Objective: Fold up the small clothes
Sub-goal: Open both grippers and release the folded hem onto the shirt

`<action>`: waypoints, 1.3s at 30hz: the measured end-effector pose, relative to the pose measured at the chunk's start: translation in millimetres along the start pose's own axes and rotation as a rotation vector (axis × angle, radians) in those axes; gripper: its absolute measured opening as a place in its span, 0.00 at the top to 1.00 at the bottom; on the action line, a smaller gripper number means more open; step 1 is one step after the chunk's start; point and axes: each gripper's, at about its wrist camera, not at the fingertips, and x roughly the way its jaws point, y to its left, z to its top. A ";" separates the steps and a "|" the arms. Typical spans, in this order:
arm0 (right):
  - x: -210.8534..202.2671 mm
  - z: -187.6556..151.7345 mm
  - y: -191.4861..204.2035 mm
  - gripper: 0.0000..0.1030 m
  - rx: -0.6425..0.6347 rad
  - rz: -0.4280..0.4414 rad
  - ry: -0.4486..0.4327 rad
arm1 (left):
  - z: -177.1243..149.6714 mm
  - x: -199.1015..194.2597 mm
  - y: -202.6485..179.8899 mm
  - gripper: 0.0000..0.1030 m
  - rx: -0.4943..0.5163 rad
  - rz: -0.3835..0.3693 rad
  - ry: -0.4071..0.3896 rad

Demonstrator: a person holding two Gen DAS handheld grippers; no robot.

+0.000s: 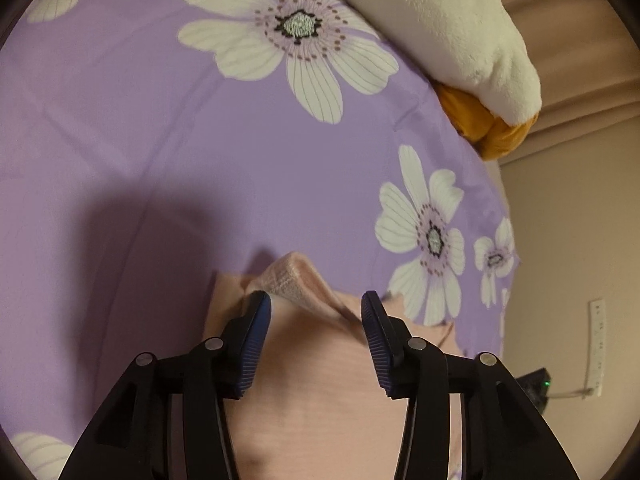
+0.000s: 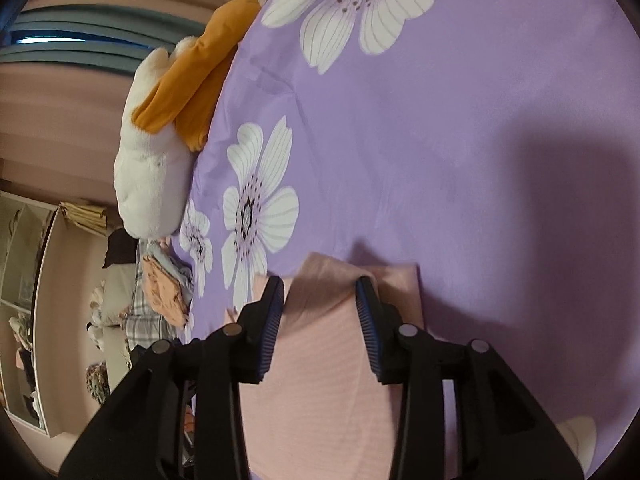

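A small pale pink ribbed garment [image 1: 316, 392] lies on the purple flowered bedsheet [image 1: 160, 120]. In the left wrist view my left gripper [image 1: 316, 300] is open, its jaws on either side of a raised ribbed fold of the garment. In the right wrist view the same pink garment [image 2: 316, 392] lies under my right gripper [image 2: 320, 284], which is open with the jaws straddling a lifted edge of the cloth. Neither gripper pinches the cloth.
A white and orange plush toy [image 1: 472, 40] lies at the bed's edge; it also shows in the right wrist view [image 2: 160, 140]. A pile of other clothes [image 2: 160, 296] sits beyond the bed's edge. A shelf unit [image 2: 24, 300] stands at the far left.
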 end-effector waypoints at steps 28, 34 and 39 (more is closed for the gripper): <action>-77.1 -141.2 0.7 0.52 -0.433 -0.162 0.005 | -160.2 -81.6 -3.5 0.42 0.381 -0.014 0.006; -69.9 -171.3 -3.2 0.71 -0.508 -0.161 0.034 | -170.3 -67.2 7.2 0.42 0.326 0.016 0.040; -62.7 -176.3 4.6 0.95 -0.612 -0.238 0.033 | -170.9 -64.3 4.6 0.42 0.321 0.043 0.050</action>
